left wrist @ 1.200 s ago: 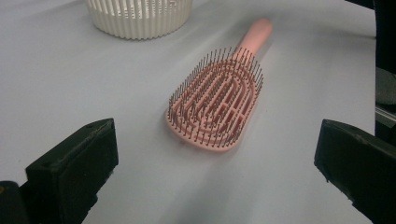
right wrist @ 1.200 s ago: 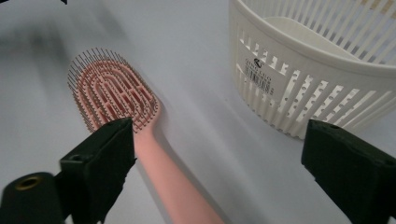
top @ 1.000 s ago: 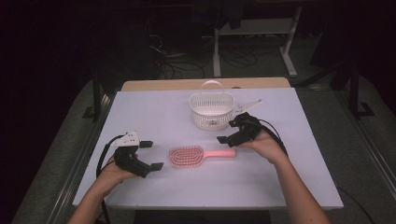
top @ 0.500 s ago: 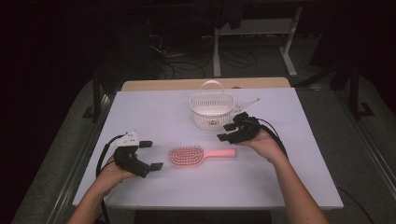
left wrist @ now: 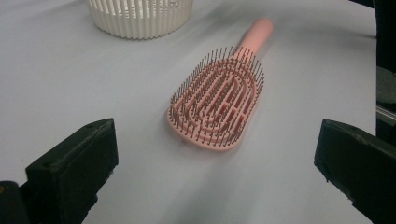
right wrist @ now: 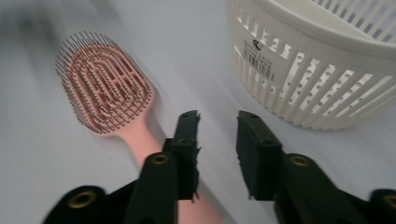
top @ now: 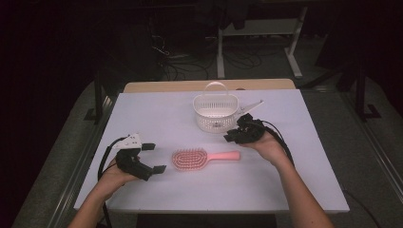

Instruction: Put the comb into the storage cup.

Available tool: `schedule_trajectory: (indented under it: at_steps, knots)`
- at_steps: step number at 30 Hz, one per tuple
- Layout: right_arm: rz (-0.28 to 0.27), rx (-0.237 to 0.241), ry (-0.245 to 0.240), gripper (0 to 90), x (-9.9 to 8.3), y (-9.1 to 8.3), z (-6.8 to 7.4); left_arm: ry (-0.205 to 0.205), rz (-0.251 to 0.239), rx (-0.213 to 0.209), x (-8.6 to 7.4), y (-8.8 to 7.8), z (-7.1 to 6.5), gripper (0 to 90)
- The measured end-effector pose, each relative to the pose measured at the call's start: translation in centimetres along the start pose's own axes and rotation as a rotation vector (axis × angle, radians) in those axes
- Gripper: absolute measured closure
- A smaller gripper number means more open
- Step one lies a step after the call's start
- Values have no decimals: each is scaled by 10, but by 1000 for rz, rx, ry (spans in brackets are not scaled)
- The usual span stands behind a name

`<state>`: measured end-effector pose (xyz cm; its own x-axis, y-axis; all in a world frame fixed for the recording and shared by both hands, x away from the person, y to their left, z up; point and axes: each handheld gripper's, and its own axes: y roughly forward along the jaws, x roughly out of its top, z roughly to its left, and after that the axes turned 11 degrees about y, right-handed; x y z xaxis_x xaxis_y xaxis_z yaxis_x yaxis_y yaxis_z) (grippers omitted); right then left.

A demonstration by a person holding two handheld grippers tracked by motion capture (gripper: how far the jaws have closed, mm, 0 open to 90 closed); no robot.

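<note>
Now: pink hairbrush lies between two grippers

On the white table (top: 157,114) the biggest thing is the white slotted basket (top: 215,112), standing upright near the far edge with its handle raised. Nearer to the person, about in the middle of the table, lies the pink hairbrush (top: 203,158), flat, with bristles up and the handle pointing to the person's right. The left gripper (top: 154,157) is held near the brush head, at its left, with the jaws wide apart and nothing between them. The right gripper (top: 230,137) is above the handle end, beside the basket; its jaws have a narrow gap, also with nothing in it.
</note>
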<state>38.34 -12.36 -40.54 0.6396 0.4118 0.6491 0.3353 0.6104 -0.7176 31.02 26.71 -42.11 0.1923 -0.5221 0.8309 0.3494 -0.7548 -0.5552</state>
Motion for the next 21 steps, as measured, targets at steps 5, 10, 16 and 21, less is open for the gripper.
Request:
schedule_trajectory:
  at_steps: [5, 10, 16, 21]
  knots:
    - [25, -5, -4, 846, -1, 4, -1, 1, 4, 2, 0, 0, 0, 0]
    - [54, -8, -11, 886, -3, 9, -3, 2, 6, 3, -1, 1, -1, 0]
    - [81, -20, -30, 886, -5, 14, -4, 2, 8, -1, -1, 1, -1, 0]
    - [93, -21, -31, 886, -7, 18, -6, 2, 8, -2, -1, 1, -1, 0]
